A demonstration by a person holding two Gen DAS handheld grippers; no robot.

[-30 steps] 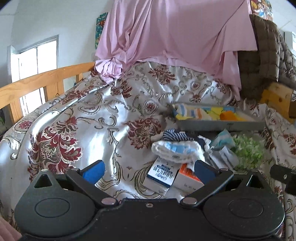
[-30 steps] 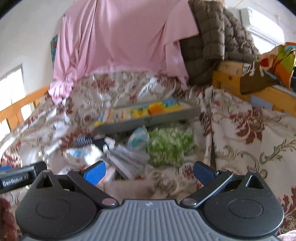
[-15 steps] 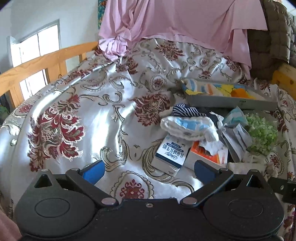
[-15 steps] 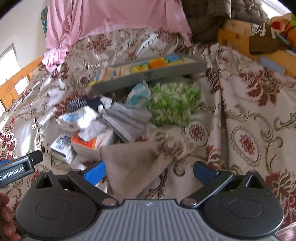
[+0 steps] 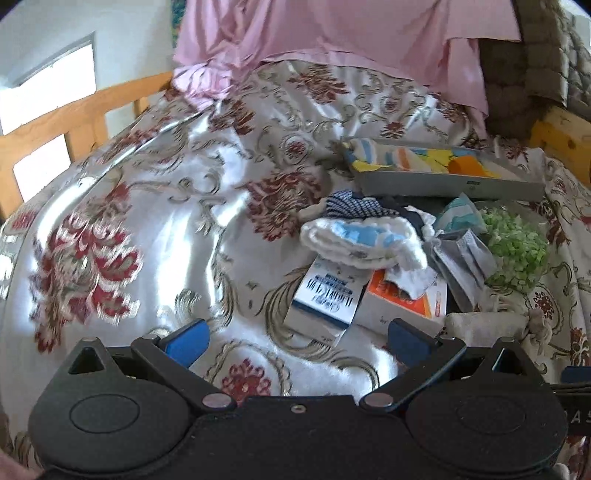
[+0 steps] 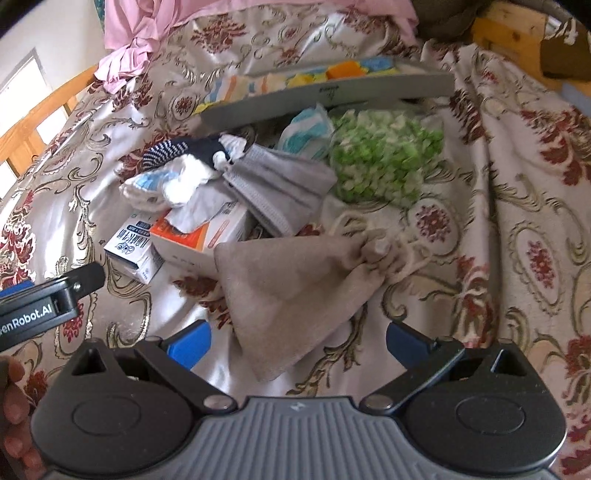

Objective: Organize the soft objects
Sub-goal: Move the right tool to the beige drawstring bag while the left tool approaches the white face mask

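Observation:
A pile of soft things lies on the floral bedspread: a white and blue sock, a dark checked sock, a grey folded cloth, a green fluffy piece and a beige drawstring pouch. A grey tray behind holds colourful folded socks. My left gripper is open and empty, short of the pile. My right gripper is open and empty, with the pouch's near end between its fingers.
Two small cartons, blue-white and orange-white, lie under the socks. A pink sheet hangs at the back. A wooden bed rail runs along the left. The left gripper's side shows in the right wrist view.
Both grippers have tilted down and moved closer to the pile. The beige pouch now lies between the right gripper's open fingers. Both stay open.

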